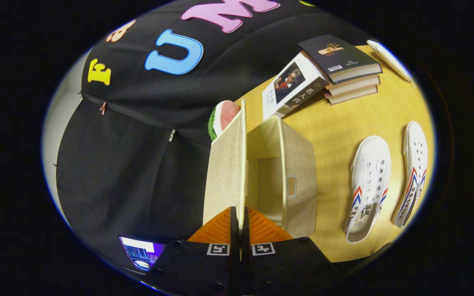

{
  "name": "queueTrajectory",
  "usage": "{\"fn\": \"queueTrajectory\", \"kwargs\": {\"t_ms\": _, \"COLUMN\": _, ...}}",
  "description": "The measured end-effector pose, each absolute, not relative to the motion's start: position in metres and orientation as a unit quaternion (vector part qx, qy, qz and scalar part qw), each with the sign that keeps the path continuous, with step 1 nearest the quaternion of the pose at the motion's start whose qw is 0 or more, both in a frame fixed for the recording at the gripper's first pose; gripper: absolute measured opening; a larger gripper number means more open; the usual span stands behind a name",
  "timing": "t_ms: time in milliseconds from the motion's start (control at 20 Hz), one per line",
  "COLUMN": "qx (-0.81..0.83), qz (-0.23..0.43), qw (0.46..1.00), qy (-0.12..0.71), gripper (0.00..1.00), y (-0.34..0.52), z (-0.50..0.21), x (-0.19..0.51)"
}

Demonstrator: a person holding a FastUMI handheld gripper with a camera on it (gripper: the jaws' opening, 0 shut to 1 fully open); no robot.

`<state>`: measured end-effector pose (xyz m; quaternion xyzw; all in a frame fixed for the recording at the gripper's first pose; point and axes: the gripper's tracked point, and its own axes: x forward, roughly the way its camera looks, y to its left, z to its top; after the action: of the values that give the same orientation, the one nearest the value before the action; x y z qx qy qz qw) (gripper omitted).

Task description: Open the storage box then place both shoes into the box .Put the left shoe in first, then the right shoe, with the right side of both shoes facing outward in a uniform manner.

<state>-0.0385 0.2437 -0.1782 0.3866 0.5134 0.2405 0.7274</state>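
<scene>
Gripper view: claw (240, 222) clamped on the storage box's lid (225, 172) (raised), shoes (368, 185) beside.

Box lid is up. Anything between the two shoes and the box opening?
Nothing visible. The gripper has its jaws shut on the lid, holding it raised, and the storage box is open. Both shoes lie on bare table beside the box. The books sit farther back, off that path.
</scene>
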Motion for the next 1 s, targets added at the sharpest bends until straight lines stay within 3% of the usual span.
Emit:
{"fn": "queueTrajectory", "kwargs": {"t_ms": 550, "qx": 0.389, "qz": 0.316, "qw": 0.728, "qy": 0.467, "gripper": 0.05, "y": 0.382, "z": -0.079, "x": -0.037}}
{"fn": "queueTrajectory", "kwargs": {"t_ms": 1000, "qx": 0.347, "qz": 0.342, "qw": 0.730, "qy": 0.479, "gripper": 0.05, "y": 0.524, "z": -0.105, "x": -0.063}}
